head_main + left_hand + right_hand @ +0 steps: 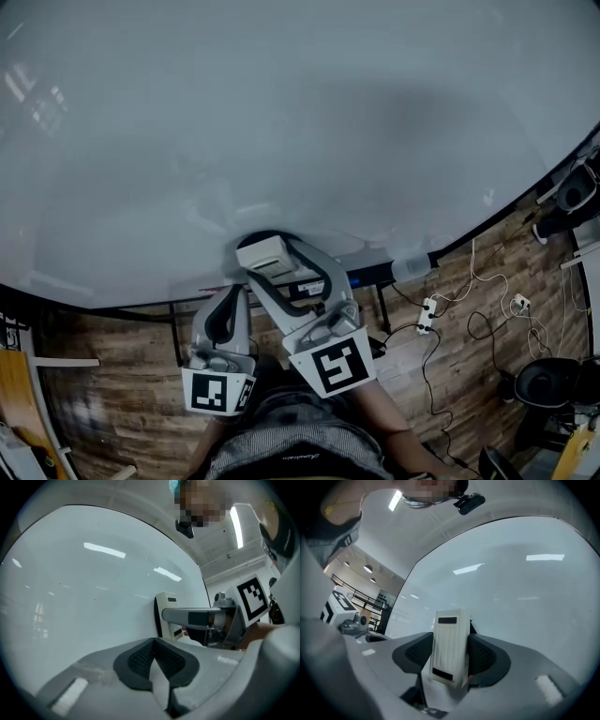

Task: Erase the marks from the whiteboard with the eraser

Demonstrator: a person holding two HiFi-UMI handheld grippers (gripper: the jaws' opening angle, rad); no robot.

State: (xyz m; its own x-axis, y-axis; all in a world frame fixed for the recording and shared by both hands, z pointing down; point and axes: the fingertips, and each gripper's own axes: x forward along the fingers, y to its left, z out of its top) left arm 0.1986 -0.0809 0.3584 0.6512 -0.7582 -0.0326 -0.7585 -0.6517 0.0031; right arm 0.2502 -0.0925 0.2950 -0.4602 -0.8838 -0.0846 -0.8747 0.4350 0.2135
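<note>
White ribbed rectangular eraser [450,639], clamped in right gripper [449,662] jaws, glossy whiteboard [281,112]

The left gripper [154,660] has its dark ribbed pads pressed together, nothing between them. Beyond them spreads the glossy white whiteboard [93,597], streaked with light reflections. At its right side the right gripper [178,617], carrying a black-and-white marker cube [253,597], holds a white rectangular eraser [165,609] against the board.

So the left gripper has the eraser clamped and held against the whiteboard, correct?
Wrong gripper: the right gripper is the one clamped on the eraser, as the right gripper view shows. The left gripper is shut on nothing. The eraser is indeed held against the whiteboard.
</note>
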